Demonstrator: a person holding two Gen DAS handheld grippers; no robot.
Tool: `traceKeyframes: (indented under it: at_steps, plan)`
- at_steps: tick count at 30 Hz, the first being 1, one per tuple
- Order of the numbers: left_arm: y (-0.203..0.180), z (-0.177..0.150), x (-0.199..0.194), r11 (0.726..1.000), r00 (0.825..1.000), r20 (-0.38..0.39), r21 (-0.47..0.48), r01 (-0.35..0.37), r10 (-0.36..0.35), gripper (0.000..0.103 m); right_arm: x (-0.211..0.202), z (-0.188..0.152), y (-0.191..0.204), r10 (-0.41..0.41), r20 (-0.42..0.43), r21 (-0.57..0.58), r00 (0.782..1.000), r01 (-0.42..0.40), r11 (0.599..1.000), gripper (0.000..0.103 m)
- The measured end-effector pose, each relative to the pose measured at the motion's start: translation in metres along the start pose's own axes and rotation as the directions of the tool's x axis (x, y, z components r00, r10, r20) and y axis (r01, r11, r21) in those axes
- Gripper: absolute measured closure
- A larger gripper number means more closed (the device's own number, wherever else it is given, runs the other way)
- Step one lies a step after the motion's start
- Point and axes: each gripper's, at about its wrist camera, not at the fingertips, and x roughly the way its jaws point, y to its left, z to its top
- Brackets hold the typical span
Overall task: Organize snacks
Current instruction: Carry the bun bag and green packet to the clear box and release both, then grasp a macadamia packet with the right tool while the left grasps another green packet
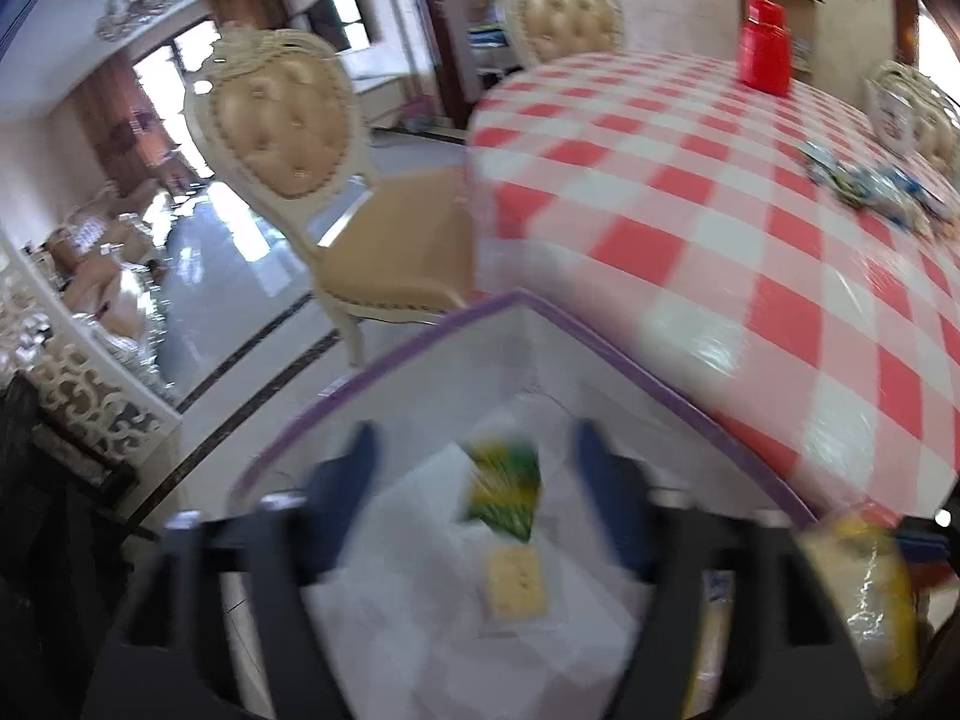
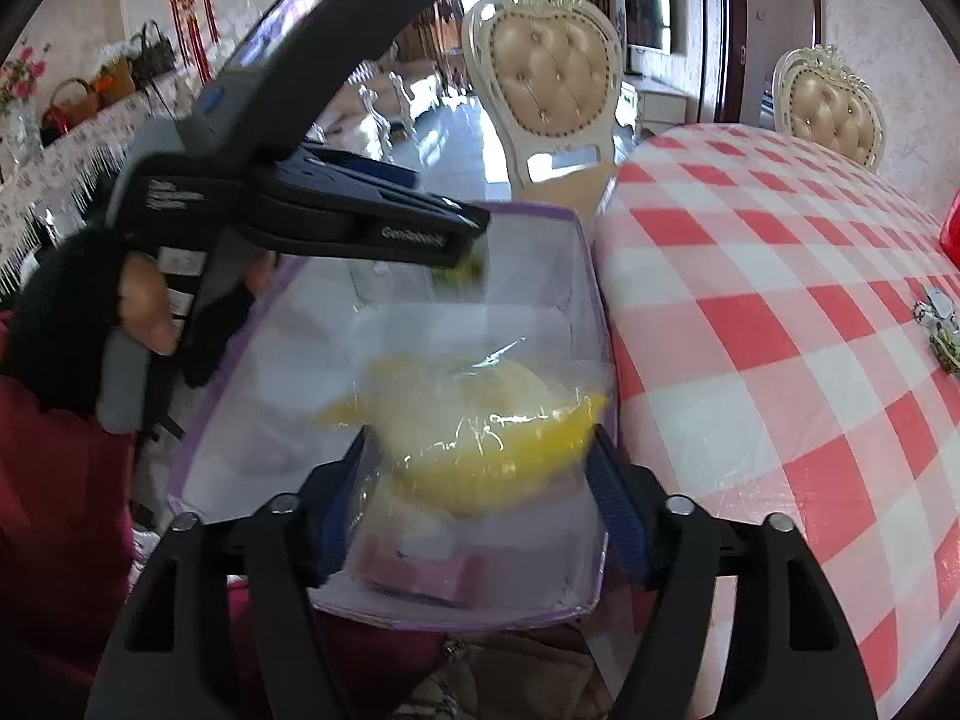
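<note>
Your left gripper (image 1: 474,498) is over the purple-rimmed storage bin (image 1: 420,354), blue fingers (image 1: 351,480) spread apart, nothing pinched. Below the gap, at 6 o'clock in the left wrist view, lie a green-yellow snack packet (image 1: 504,495) and a pale cracker (image 1: 517,582) on white wrapping inside the bin; the packet is blurred, so whether it lies flat or hangs in the air is unclear. Checked tablecloth (image 1: 720,228) fills 3 o'clock, the bin sits hard against its edge. Red container (image 1: 763,48) at 1 o'clock, far side of the table. Loose snack wrappers (image 1: 870,186) at 2 o'clock, well apart from the bin. Chair (image 1: 300,180) at 10 o'clock.

Your right gripper (image 2: 480,474) also points into the bin (image 2: 576,300), fingers (image 2: 618,516) wide apart. A yellow bun in clear plastic (image 2: 480,432) sits between them; its right end looks to meet the right finger, the left finger stands apart from it, so no clamp. Pink box (image 2: 420,576) beneath it at 6 o'clock. Your left gripper crosses in at 10 o'clock, with your gloved hand (image 2: 138,306) on its handle and a green blur at its tip
</note>
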Motion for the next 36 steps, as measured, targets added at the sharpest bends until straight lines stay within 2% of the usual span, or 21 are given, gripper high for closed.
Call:
traceKeyframes:
  at_steps: [2, 4, 8, 10, 13, 15, 18, 19, 21, 25, 27, 28, 29, 31, 33, 35, 36]
  plan:
    - [0.005, 0.003, -0.004, 0.999, 1.000, 0.012, -0.039, -0.013, 0.014, 0.021, -0.010, 0.001, -0.007, -0.004, 0.034, 0.030, 0.999, 0.003, 1.000, 0.026]
    - [0.008, 0.006, -0.008, 0.997, 1.000, 0.020, -0.074, -0.010, 0.012, 0.014, -0.018, -0.001, -0.020, -0.015, 0.054, 0.067, 0.998, 0.011, 0.998, 0.026]
    - [0.002, 0.012, -0.023, 0.988, 0.996, 0.086, -0.150, 0.029, -0.016, 0.007, -0.036, -0.011, -0.053, -0.072, 0.092, 0.155, 0.993, 0.057, 0.986, 0.025]
    - [-0.009, 0.015, -0.031, 0.981, 0.991, 0.115, -0.176, 0.086, -0.066, 0.007, -0.049, -0.021, -0.077, -0.135, 0.106, 0.226, 0.985, 0.108, 0.968, 0.023]
    - [-0.041, 0.026, -0.045, 0.957, 0.972, 0.149, -0.200, 0.208, -0.180, 0.005, -0.075, -0.038, -0.122, -0.214, 0.140, 0.362, 0.967, 0.151, 0.920, 0.018]
    - [-0.064, 0.035, -0.054, 0.941, 0.956, 0.170, -0.203, 0.270, -0.237, 0.003, -0.093, -0.049, -0.155, -0.255, 0.150, 0.451, 0.955, 0.163, 0.878, 0.016]
    - [-0.111, 0.060, -0.064, 0.906, 0.918, 0.206, -0.190, 0.378, -0.339, 0.002, -0.115, -0.065, -0.197, -0.355, 0.117, 0.541, 0.928, 0.240, 0.806, 0.016]
    - [-0.132, 0.072, -0.065, 0.893, 0.904, 0.217, -0.185, 0.410, -0.370, 0.002, -0.126, -0.074, -0.219, -0.394, 0.103, 0.590, 0.913, 0.262, 0.763, 0.016]
    - [-0.172, 0.091, -0.058, 0.881, 0.891, 0.216, -0.176, 0.439, -0.400, 0.002, -0.141, -0.088, -0.254, -0.436, 0.087, 0.659, 0.896, 0.276, 0.699, 0.016]
    - [-0.245, 0.127, -0.026, 0.859, 0.872, 0.197, -0.177, 0.480, -0.447, 0.002, -0.166, -0.108, -0.322, -0.493, 0.071, 0.775, 0.867, 0.263, 0.574, 0.016]
    - [-0.278, 0.144, -0.003, 0.867, 0.883, 0.187, -0.187, 0.462, -0.430, 0.002, -0.169, -0.107, -0.351, -0.500, 0.067, 0.796, 0.863, 0.256, 0.548, 0.016]
    - [-0.289, 0.151, 0.007, 0.869, 0.888, 0.184, -0.198, 0.454, -0.422, 0.002, -0.166, -0.104, -0.368, -0.496, 0.064, 0.800, 0.866, 0.252, 0.544, 0.016]
    - [-0.304, 0.159, 0.021, 0.870, 0.895, 0.181, -0.221, 0.441, -0.408, 0.002, -0.163, -0.100, -0.382, -0.482, 0.070, 0.800, 0.873, 0.240, 0.551, 0.016]
    - [-0.316, 0.169, 0.041, 0.864, 0.904, 0.180, -0.272, 0.424, -0.387, 0.002, -0.155, -0.091, -0.404, -0.479, 0.085, 0.785, 0.874, 0.237, 0.572, 0.016]
    - [-0.322, 0.178, 0.060, 0.844, 0.910, 0.186, -0.341, 0.414, -0.371, 0.002, -0.147, -0.077, -0.418, -0.473, 0.084, 0.736, 0.877, 0.265, 0.623, 0.016]
    - [-0.320, 0.184, 0.074, 0.817, 0.909, 0.201, -0.398, 0.417, -0.366, 0.002, -0.133, -0.061, -0.433, -0.455, 0.050, 0.629, 0.889, 0.325, 0.706, 0.016]
    - [-0.318, 0.186, 0.080, 0.806, 0.907, 0.206, -0.418, 0.420, -0.366, 0.002, -0.128, -0.057, -0.437, -0.460, 0.033, 0.589, 0.887, 0.354, 0.727, 0.016]
